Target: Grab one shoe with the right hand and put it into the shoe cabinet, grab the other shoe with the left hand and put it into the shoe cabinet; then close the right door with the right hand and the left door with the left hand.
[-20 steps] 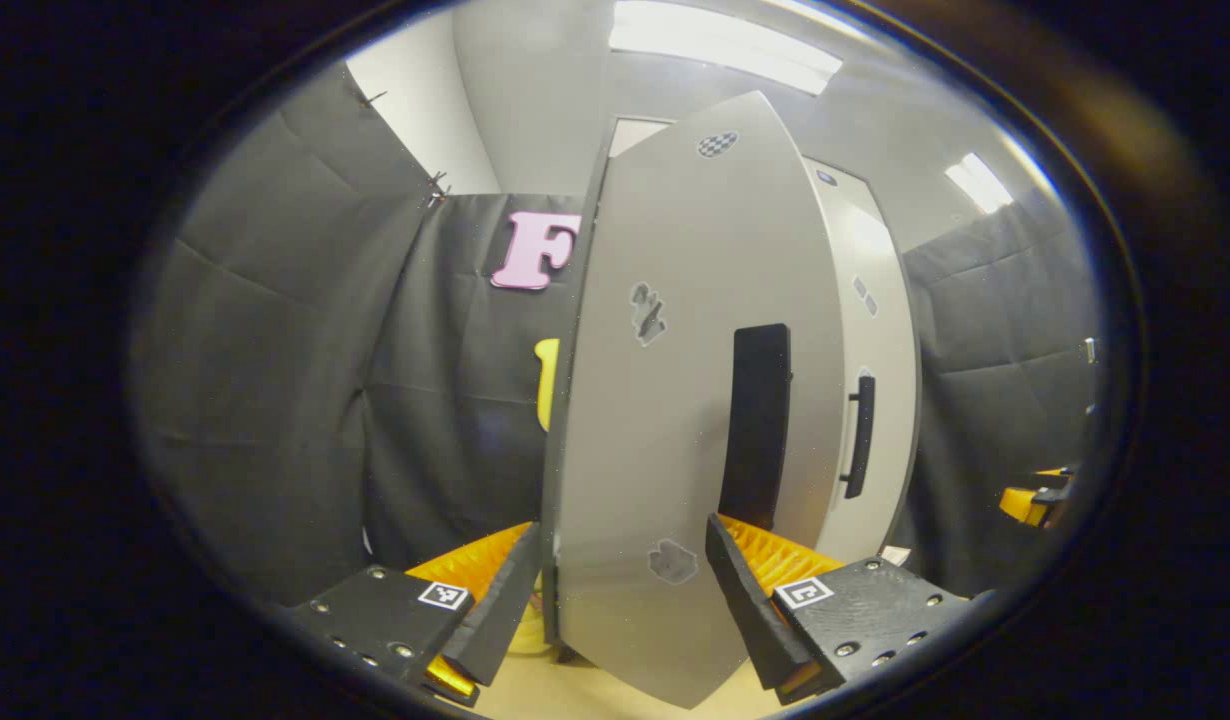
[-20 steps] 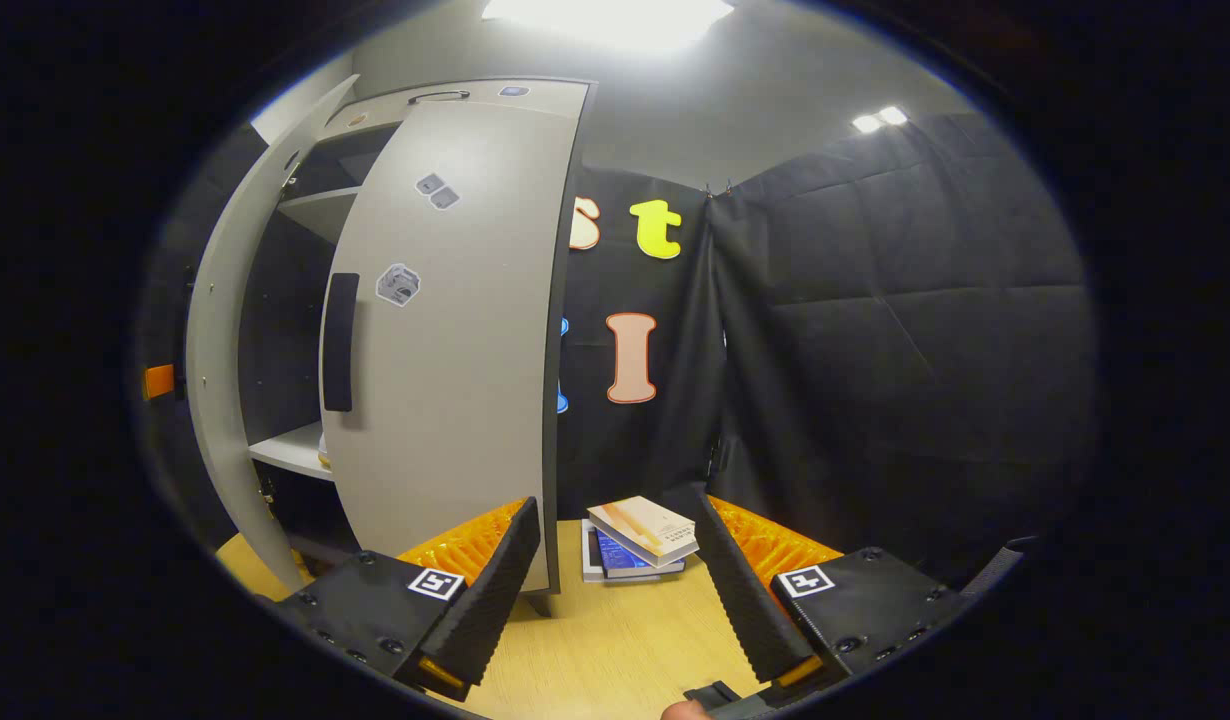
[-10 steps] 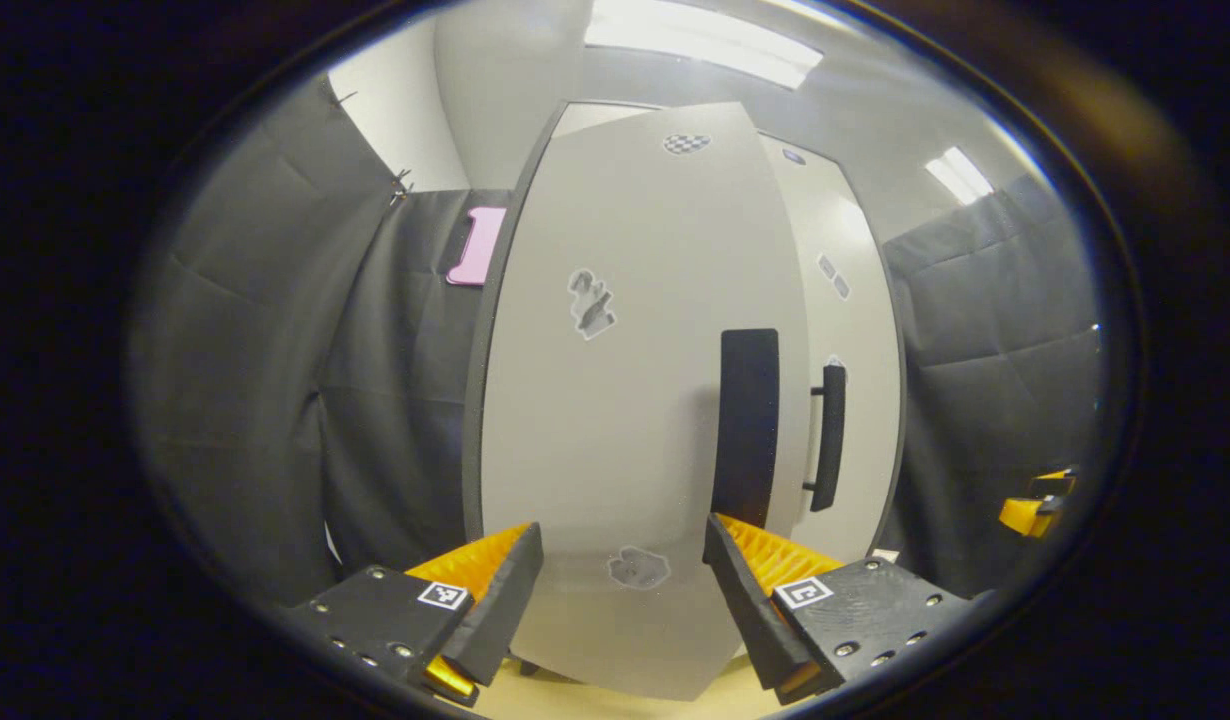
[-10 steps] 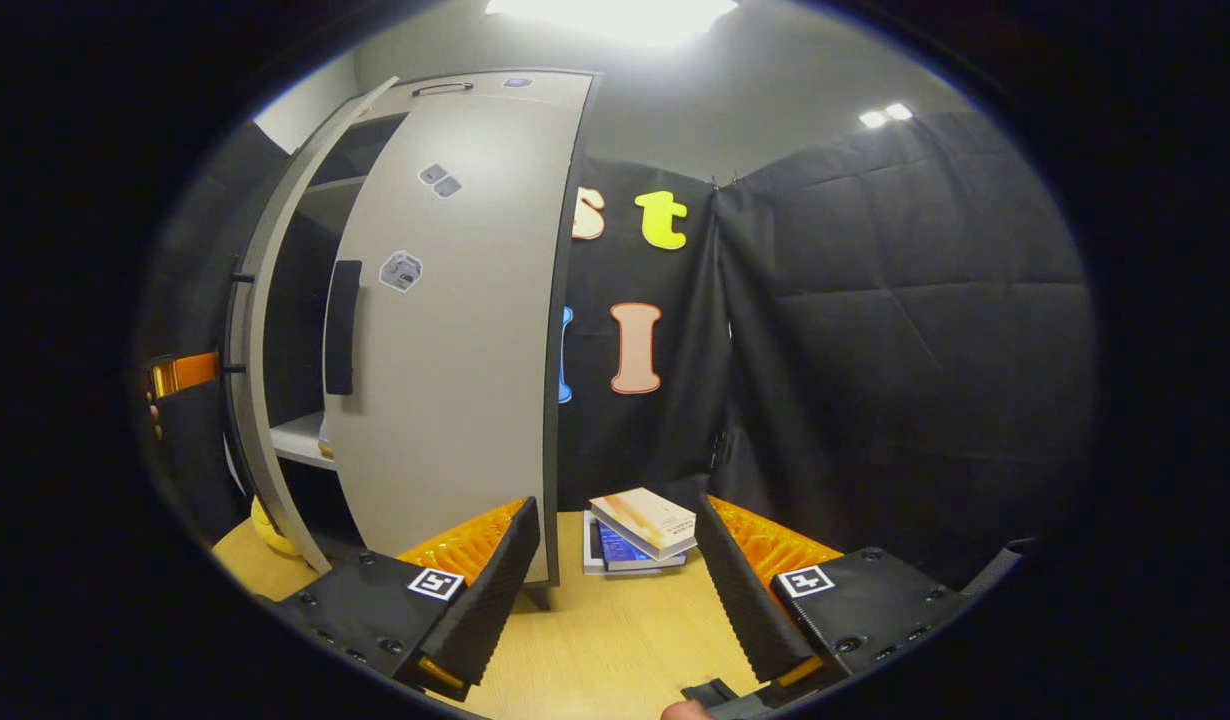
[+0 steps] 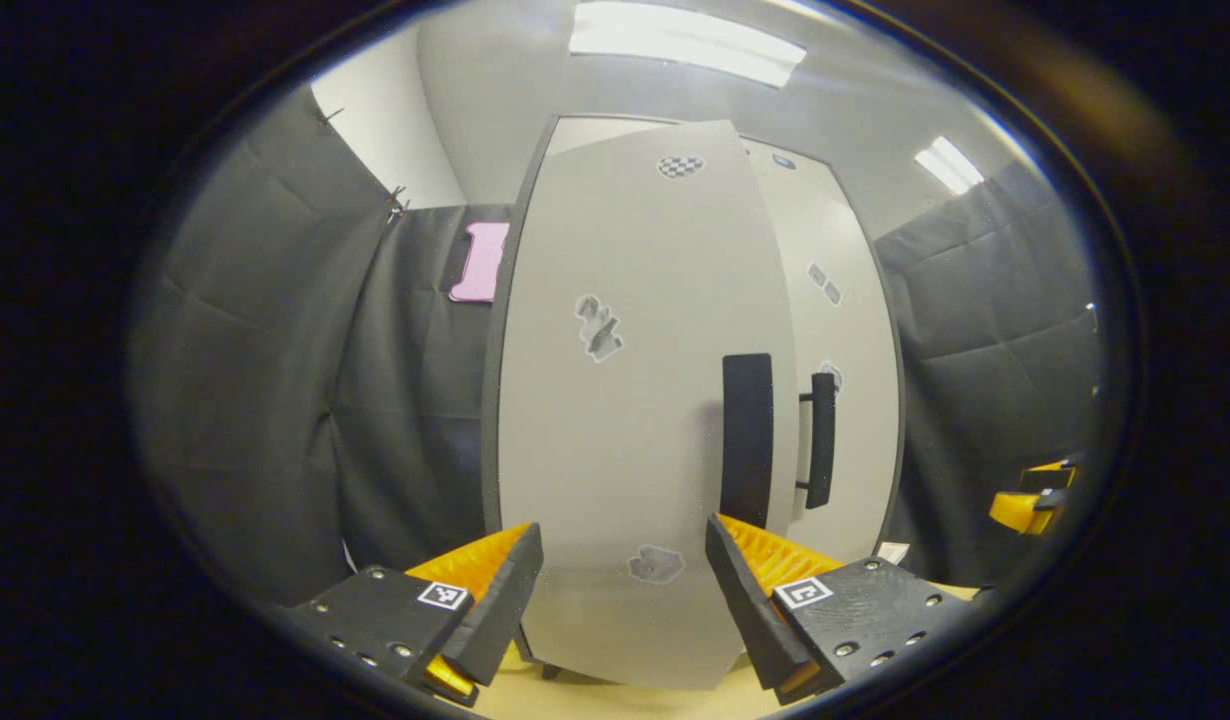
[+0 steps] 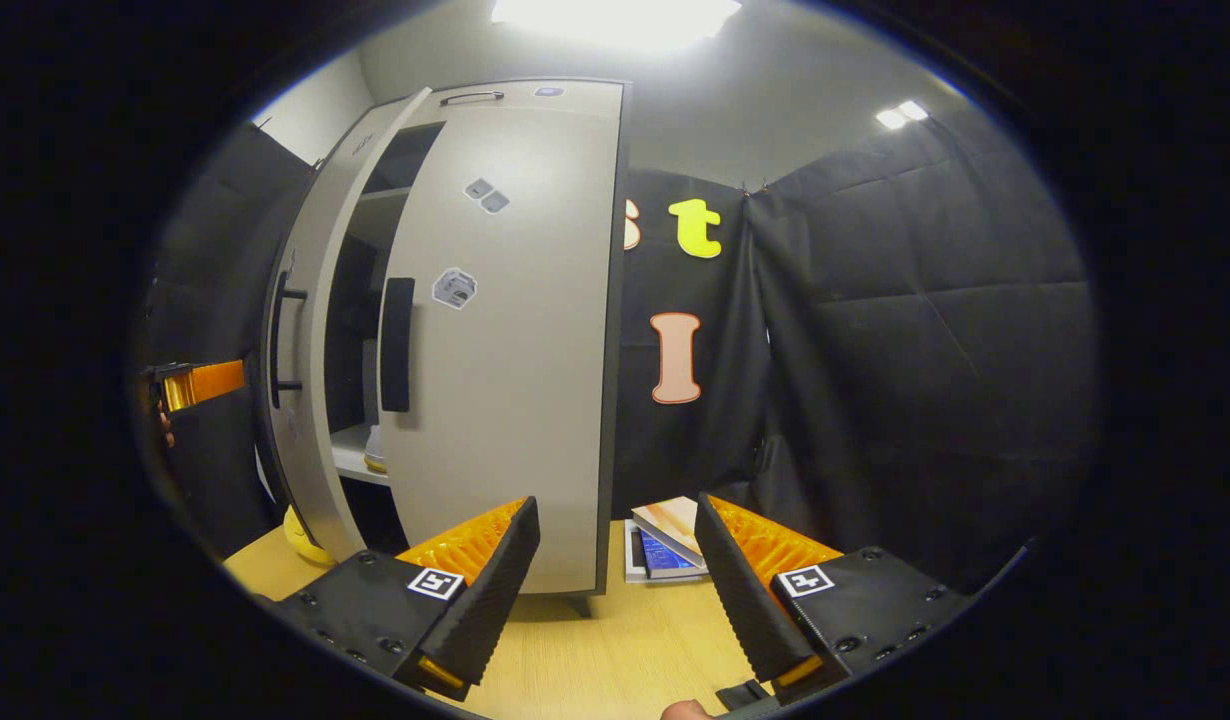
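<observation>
In the left gripper view, the left gripper (image 5: 623, 590) has its fingers spread wide with nothing between them, right in front of the shoe cabinet (image 5: 565, 140). The left door (image 5: 625, 450) faces the camera, nearly flush with the cabinet front, its dark handle (image 5: 747, 440) just right of centre. Beyond it stands the right door (image 5: 855, 400) with its own bar handle (image 5: 821, 426). At the far right edge a piece of the right gripper (image 5: 1025, 495) shows. In the right gripper view, the right gripper (image 6: 615, 570) is likewise released and empty, held over the wooden table (image 6: 615, 650). The right door (image 6: 515, 400) looks closed, while the left door (image 6: 310, 400) stands slightly ajar, leaving a narrow gap. Through that gap, on a shelf (image 6: 353, 462), sits what may be a shoe (image 6: 375, 455), though it is too small to tell. A few books (image 6: 665, 545) lie on the table to the right of the cabinet, and the left gripper (image 6: 200, 382) shows at the far left.
</observation>
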Tool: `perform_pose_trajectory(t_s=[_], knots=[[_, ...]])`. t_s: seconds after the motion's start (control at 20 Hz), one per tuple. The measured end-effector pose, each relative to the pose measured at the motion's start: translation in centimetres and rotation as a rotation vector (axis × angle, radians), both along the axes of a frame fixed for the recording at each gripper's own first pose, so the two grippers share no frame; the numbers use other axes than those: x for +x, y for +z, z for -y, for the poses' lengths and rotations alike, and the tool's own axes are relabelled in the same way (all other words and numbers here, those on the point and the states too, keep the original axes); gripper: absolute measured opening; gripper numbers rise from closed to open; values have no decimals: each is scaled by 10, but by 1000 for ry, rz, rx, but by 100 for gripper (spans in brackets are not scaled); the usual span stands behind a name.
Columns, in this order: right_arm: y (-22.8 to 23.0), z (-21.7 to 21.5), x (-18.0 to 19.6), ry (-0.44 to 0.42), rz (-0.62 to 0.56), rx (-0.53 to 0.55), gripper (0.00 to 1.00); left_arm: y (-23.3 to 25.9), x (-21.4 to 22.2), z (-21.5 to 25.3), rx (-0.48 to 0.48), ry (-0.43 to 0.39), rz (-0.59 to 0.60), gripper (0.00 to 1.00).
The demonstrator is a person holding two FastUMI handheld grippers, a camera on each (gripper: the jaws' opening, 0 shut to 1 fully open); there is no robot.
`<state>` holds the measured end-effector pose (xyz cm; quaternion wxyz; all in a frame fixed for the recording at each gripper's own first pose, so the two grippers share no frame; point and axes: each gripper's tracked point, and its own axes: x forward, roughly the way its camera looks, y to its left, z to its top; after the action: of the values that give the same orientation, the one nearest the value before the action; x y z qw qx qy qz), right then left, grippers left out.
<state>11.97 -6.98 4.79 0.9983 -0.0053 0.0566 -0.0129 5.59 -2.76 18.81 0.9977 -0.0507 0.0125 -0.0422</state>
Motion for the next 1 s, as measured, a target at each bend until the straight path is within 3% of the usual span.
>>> perform_pose_trajectory(t_s=[0.1, 0.15, 0.2, 0.3, 0.35, 0.55, 0.6, 0.65, 1.0], knots=[[7, -8, -8, 17, 14, 11, 98, 4, -13, -14, 10, 20, -3, 100], [10, -11, -12, 25, 22, 15, 94, 7, -21, -22, 14, 34, -3, 94], [13, -14, -16, 30, 29, 16, 98, 8, -30, -29, 17, 47, -2, 100], [17, -21, -25, 43, 39, 15, 98, 10, -47, -42, 23, 71, -3, 100], [19, -23, -30, 50, 43, 13, 98, 10, -55, -47, 25, 82, -5, 94], [24, -31, -50, 64, 60, 11, 98, 2, -88, -67, 42, 114, -28, 99], [24, -32, -54, 67, 62, 14, 98, -1, -95, -70, 49, 119, -33, 94], [24, -34, -59, 69, 64, 17, 98, -2, -101, -74, 54, 124, -38, 100], [19, -34, -85, 77, 65, 10, 98, -18, -140, -89, 99, 151, -76, 100]])
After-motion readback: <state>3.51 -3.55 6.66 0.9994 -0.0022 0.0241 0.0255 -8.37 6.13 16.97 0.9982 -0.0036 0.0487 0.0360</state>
